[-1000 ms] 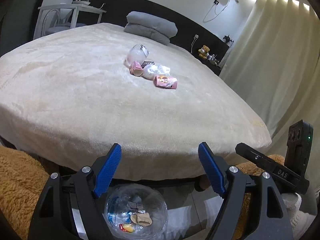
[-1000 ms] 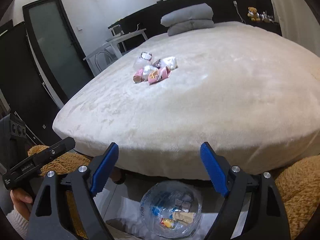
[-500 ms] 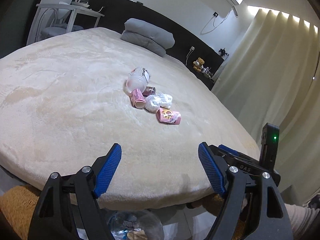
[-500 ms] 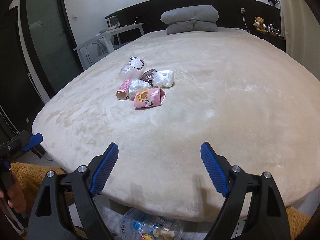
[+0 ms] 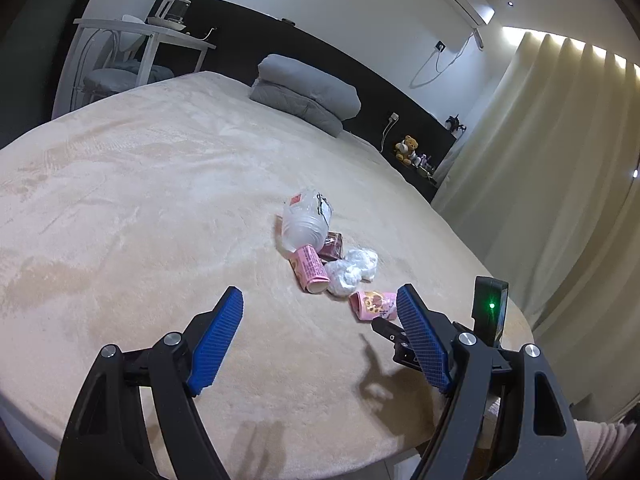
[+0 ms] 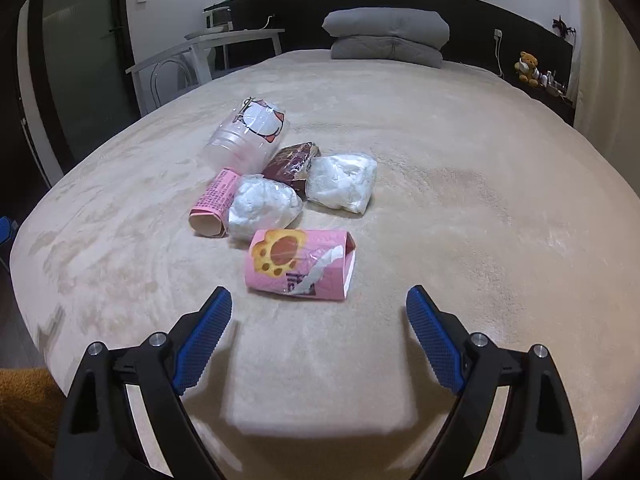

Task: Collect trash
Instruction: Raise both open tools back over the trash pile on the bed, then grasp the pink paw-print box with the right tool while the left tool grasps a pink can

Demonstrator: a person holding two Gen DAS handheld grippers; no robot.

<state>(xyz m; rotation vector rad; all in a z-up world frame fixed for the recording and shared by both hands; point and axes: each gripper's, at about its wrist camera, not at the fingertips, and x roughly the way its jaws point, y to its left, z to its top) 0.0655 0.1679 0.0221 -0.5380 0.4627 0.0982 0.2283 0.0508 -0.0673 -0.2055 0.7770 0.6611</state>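
Observation:
A small heap of trash lies on the beige bed [image 6: 460, 208]. Nearest my right gripper [image 6: 319, 304] is a pink paw-print carton [image 6: 298, 266], just beyond the fingertips and between their lines. Behind it lie two crumpled white wrappers [image 6: 264, 205] [image 6: 342, 182], a second pink carton [image 6: 214, 202], a brown snack packet [image 6: 292, 162] and a clear plastic cup [image 6: 250, 134] on its side. The right jaws stand wide with nothing between them. My left gripper [image 5: 320, 300] is open over the bed, short of the same heap [image 5: 332, 256]. The paw-print carton [image 5: 374, 305] sits by its right fingertip.
Folded grey bedding [image 6: 386, 36] rests at the head of the bed against a dark headboard. A white desk and clear chair [image 6: 188, 64] stand at the left. Cream curtains [image 5: 560, 180] hang at the right of the left wrist view. The right gripper's body [image 5: 490, 316] shows there.
Both grippers have moved from beyond the bed's foot, where a clear bag of trash lay below, forward over the bed toward the heap. The right jaws have spread slightly wider.

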